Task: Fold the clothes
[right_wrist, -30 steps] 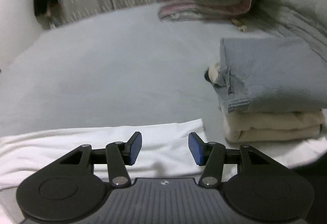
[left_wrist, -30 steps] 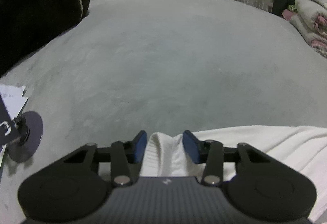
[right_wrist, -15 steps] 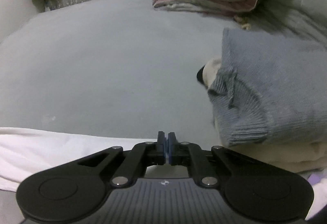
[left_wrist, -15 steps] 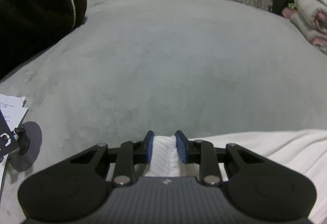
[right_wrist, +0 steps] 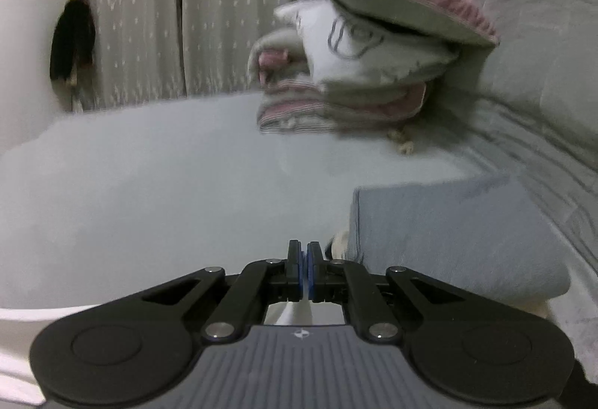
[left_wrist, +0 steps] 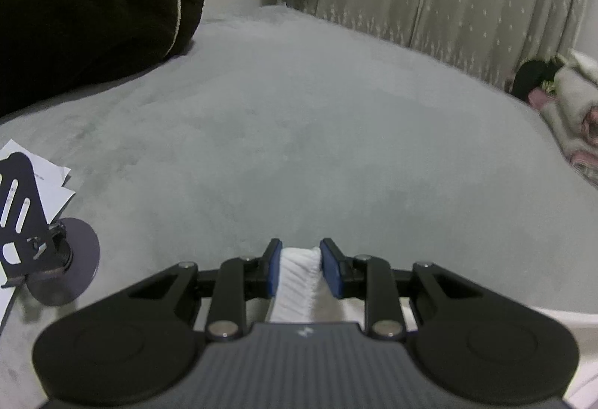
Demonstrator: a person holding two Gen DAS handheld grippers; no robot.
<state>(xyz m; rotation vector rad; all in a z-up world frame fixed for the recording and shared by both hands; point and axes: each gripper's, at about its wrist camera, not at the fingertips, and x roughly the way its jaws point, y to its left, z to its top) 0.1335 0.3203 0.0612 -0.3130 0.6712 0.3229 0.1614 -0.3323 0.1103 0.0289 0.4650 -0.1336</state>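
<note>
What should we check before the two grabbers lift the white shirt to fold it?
1. Left gripper holds the white ribbed cloth garment: ok, a bunch of it sits clamped between the blue fingers.
2. Right gripper holds the same garment: cannot tell; the fingers are pressed together, and white cloth shows just behind them.
3. Room on the grey plush bed cover ahead: ok, bare.
4. Folded blue-grey knit sweater clear of the right gripper: not ok, it lies close on the right.
5. Black metal stand with round base clear of the left gripper: ok, off to the left.
</note>
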